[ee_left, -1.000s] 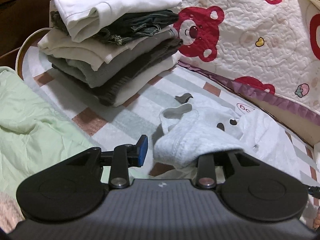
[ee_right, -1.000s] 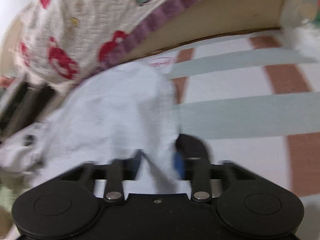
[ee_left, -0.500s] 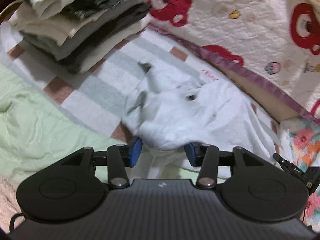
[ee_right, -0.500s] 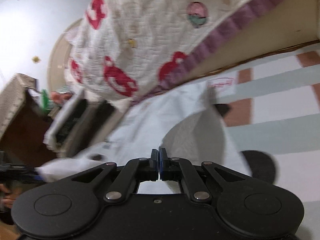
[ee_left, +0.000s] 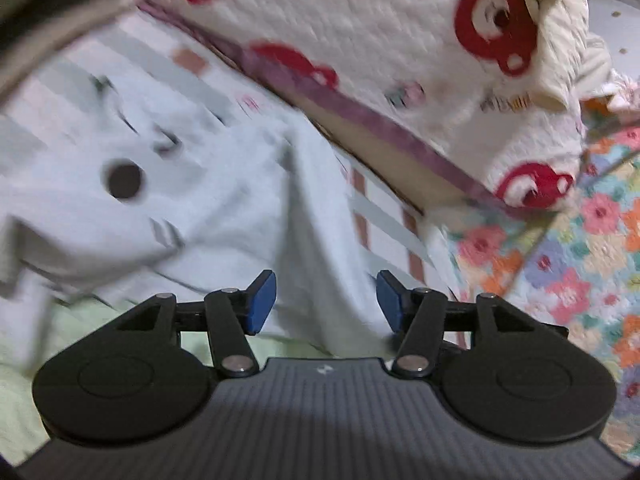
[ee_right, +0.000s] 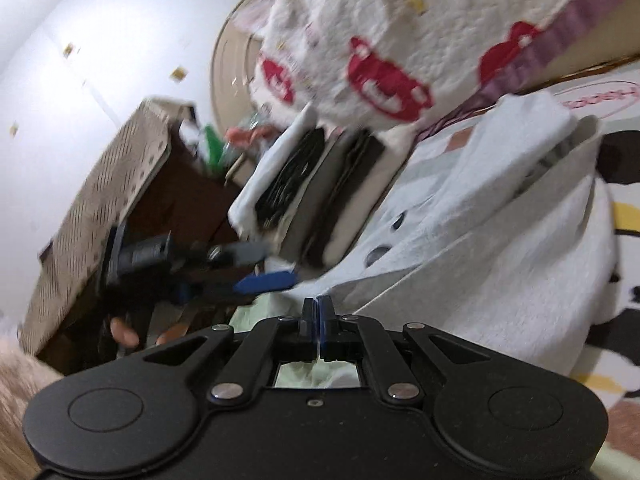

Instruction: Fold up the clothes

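While the right gripper (ee_right: pixel 319 322) is pinching an edge of the white garment (ee_left: pixel 224 184) spread on the striped bed (ee_left: pixel 384 216), the left gripper (ee_left: pixel 326 300) is hovering wide open over a raised fold; it likely needs to close on that fold.

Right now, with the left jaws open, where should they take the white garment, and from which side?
Judging by the blurred left wrist view, take the raised fold of the white garment that runs up between the open left gripper jaws. Come straight forward along that ridge, low over the green sheet: the ridge stands proud of the flat cloth, giving both pads fabric. The right gripper is shut on another edge.
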{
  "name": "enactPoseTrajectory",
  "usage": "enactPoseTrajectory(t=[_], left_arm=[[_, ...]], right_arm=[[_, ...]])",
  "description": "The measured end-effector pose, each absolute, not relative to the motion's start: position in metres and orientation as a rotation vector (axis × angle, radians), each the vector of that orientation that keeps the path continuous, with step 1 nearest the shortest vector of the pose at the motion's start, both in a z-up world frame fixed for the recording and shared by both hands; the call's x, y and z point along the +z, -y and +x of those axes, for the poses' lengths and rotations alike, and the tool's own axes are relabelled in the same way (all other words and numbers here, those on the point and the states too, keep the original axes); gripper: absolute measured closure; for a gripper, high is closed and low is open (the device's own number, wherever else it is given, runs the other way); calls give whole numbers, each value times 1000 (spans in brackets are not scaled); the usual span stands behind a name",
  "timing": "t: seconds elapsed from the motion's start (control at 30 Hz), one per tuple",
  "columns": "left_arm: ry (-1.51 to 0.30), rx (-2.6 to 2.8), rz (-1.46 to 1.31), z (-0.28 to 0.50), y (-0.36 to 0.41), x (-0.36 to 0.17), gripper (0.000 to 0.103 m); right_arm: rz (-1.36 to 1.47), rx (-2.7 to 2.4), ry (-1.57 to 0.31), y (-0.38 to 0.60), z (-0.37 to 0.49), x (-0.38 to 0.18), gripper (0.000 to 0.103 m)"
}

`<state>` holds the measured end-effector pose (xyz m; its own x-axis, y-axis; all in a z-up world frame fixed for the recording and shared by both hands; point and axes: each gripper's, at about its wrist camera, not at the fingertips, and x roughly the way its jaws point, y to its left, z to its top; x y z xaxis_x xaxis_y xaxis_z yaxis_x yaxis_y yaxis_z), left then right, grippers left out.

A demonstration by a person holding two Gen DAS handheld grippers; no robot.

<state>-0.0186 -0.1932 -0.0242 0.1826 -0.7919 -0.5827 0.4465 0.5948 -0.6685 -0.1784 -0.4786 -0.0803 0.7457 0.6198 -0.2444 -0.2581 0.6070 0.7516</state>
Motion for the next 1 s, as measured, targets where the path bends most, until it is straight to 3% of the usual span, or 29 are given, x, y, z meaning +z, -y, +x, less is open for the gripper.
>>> enactPoseTrajectory(t=[0.53, 0.57, 0.6, 0.63, 0.87, 1.0], left_arm=[[-1315, -948, -378, -35, 196, -76, 32], [-1324, -951, -382, -36, 195, -79, 35], [-1330, -958, -381, -37, 195, -82, 53], [-1338, -969, -381, -37, 194, -85, 98], [-1194, -798, -322, -34, 165, -80, 99], [-1097, -714, -261, -36, 149, -71, 99]], right_arm=[[602, 697, -591, 438, -184, -81, 99], [602, 714, -592, 437, -184, -82, 99], [599, 732, -594, 435, -185, -82, 99], [593, 743, -596, 432, -185, -83, 99], [550, 675, -602, 449, -187, -79, 95], [349, 467, -613, 461, -177, -73, 90]])
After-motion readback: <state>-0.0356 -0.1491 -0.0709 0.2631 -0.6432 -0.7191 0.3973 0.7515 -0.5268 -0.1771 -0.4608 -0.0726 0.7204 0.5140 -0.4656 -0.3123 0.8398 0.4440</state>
